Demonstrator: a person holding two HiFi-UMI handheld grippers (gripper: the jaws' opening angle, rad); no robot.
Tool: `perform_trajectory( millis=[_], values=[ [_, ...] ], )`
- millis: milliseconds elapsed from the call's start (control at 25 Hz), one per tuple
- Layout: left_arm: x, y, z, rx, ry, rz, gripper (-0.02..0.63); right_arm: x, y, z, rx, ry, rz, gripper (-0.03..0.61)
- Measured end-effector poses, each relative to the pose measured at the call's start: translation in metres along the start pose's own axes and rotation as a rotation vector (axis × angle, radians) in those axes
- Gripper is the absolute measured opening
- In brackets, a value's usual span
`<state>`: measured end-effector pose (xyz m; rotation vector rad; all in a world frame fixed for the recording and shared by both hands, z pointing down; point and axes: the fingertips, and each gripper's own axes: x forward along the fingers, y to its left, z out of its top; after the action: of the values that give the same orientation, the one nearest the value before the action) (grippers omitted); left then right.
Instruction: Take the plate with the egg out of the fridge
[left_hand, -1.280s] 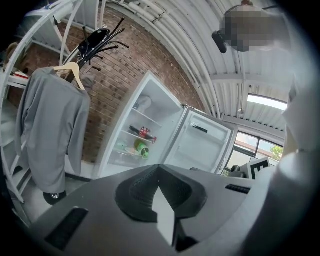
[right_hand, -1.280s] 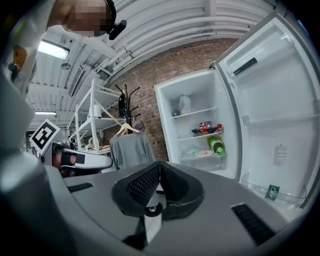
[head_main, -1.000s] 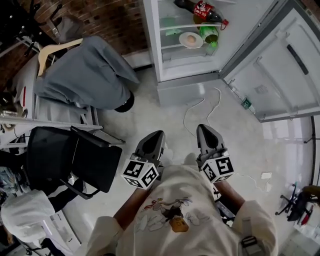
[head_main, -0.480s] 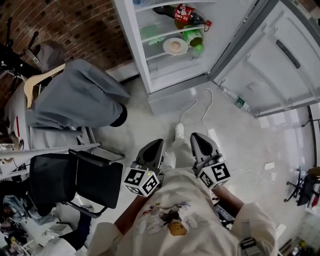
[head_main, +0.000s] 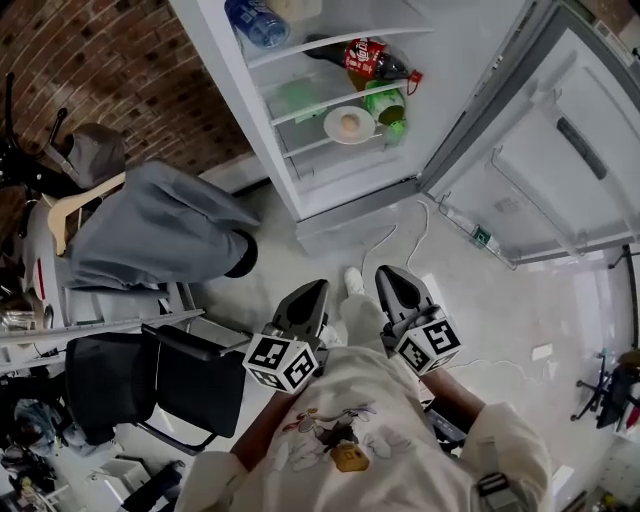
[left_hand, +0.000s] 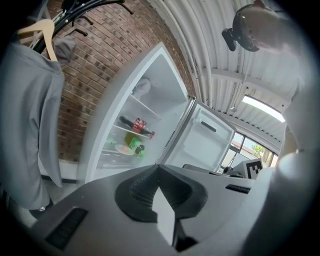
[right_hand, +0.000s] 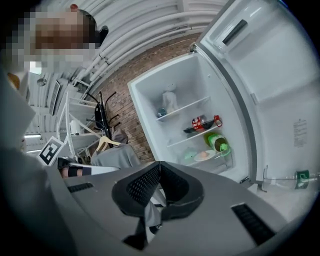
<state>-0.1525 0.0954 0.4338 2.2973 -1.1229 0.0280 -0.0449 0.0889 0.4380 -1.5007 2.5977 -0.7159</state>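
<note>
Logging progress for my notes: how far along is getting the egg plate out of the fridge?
Done: the fridge door stands open. In hand: nothing; the left gripper and right gripper hang close to the person's body, jaws together and empty, far from the shelves. Left: reach in, grip the plate, which sits on a shelf with the egg on it, and lift it out.

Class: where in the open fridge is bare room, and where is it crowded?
Bare: top shelf right of the water bottle; compartment below the plate. Crowded: plate beside green bottle, under cola bottle.
</note>
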Motion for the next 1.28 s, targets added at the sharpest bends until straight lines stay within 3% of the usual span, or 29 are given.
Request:
perform_trajectory(
  millis=[440,880,1040,1280],
  values=[
    [0.079,0.019,0.036,0.048,-0.021,0.006,0.009,0.066,-0.061,0.040,0.022,-0.001,0.045,0.008],
    [0.144,0.040,0.063,0.110,-0.051,0.078,0.009,0.131,-0.132,0.021,0.161,0.122,0.080,0.008],
    [0.159,0.044,0.067,0.123,-0.071,0.102,0.009,0.147,-0.154,0.013,0.285,0.147,0.072,0.008],
    [0.170,0.045,0.068,0.133,-0.073,0.120,0.009,0.173,-0.197,-0.004,0.628,0.162,-0.010,0.009]
  ],
)
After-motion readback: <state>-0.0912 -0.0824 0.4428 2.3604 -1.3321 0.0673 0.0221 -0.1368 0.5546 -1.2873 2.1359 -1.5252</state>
